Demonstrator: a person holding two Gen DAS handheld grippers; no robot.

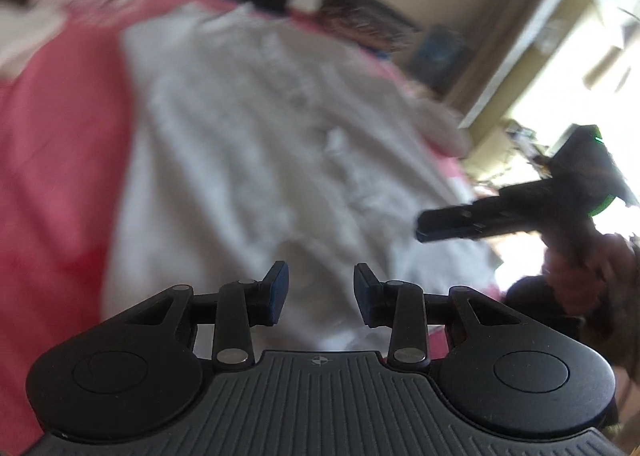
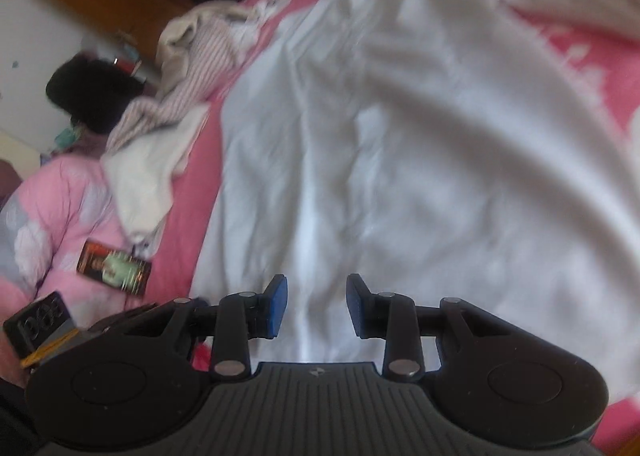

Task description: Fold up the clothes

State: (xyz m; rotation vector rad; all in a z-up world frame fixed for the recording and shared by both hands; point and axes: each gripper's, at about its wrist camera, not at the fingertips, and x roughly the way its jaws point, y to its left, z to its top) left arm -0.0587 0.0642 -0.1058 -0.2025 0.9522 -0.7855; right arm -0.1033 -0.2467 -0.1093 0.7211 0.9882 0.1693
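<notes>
Left fingers: the left gripper (image 1: 321,294) has its two blue-padded fingers apart with nothing between them; they hang above the near edge of the cloth at the lower middle of the left wrist view.
Right fingers: the right gripper (image 2: 316,306) also has its fingers apart and empty, over the pale cloth at the lower middle of its own view. It shows again at the right edge of the left wrist view, side-on, carried by a hand (image 1: 580,268); from that side I cannot tell how wide it stands.
Garment: the white garment (image 1: 256,128) lies spread and creased across the middle of both views, with faint, blurred markings on it in the left wrist view. One sleeve (image 1: 436,120) reaches toward the right of that frame.
Bed: a pink bedsheet (image 1: 52,160) is under the garment, showing at the left of the left wrist view and, with a white pattern, at the upper right of the right wrist view.
Other clothes: a heap with a striped piece (image 2: 200,68) and a white piece sits on the sheet at the left of the right wrist view, apart from the spread garment.
Farther out: a pink quilt (image 2: 60,216) at the far left, with a dark box (image 2: 114,270) on it; dark folded things (image 1: 360,16) at the bed's far edge, top of the left wrist view. Both views are smeared by motion.
</notes>
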